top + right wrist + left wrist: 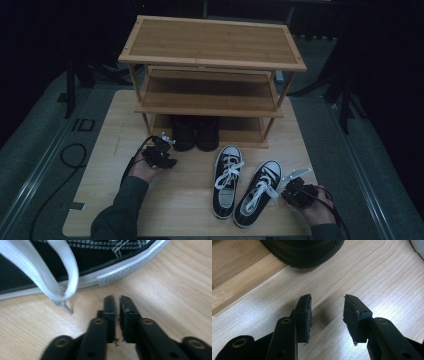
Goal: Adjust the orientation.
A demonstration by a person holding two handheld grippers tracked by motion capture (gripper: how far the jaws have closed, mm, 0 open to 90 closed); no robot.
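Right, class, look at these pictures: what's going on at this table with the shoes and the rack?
A person holds a gripper in each hand at a table with a wooden shoe rack. Dark boots sit on its bottom shelf. Two black-and-white sneakers lie in front. The right gripper, shut and empty, is beside the right-hand sneaker's loose lace. The left gripper is open near the boots.

Two black sneakers [246,189] with white laces lie side by side on my table, toes toward the rack. Laces loose, splayed.
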